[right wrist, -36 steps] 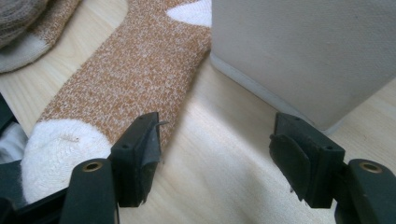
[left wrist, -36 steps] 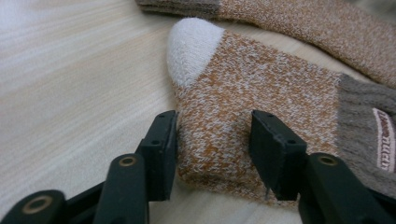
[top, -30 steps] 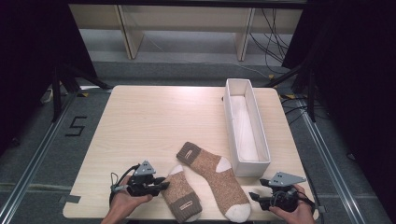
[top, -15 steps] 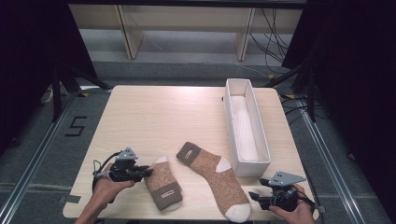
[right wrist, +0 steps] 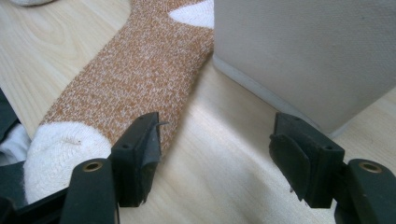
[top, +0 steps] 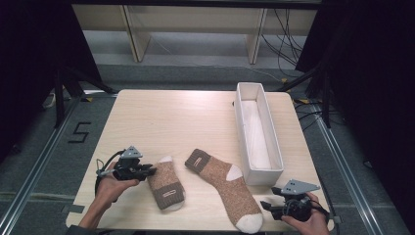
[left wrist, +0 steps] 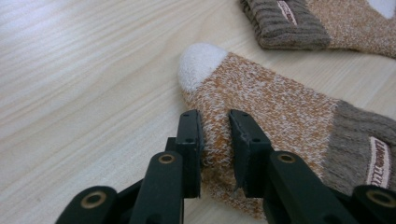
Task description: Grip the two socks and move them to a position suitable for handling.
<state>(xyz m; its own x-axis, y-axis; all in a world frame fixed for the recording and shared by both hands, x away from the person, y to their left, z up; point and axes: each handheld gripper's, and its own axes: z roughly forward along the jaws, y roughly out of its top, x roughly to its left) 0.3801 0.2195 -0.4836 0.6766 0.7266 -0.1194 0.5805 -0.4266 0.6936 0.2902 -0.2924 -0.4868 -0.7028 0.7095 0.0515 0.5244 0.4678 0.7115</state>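
Two brown socks with white toes and darker cuffs lie on the wooden table [top: 171, 117]. My left gripper [top: 148, 171] is shut on the left edge of the shorter-looking sock [top: 166, 185]; in the left gripper view the jaws [left wrist: 215, 135] pinch its orange-brown fabric [left wrist: 280, 102] just below the white toe. The longer sock [top: 227, 183] lies flat to the right, its cuff [left wrist: 289, 21] pointing away. My right gripper [top: 266, 205] stands open near that sock's white toe, and the jaws [right wrist: 215, 140] are wide apart over bare wood beside the sock [right wrist: 140, 70].
A long white box [top: 264, 174] stands at the table's right side, its near wall [right wrist: 303, 46] close in front of my right gripper. Bare wood stretches across the far and left parts of the table. The front edge is just behind both hands.
My left gripper has pulled the shorter sock leftward, away from the longer sock, and a gap has opened between them. The right gripper has stayed still.
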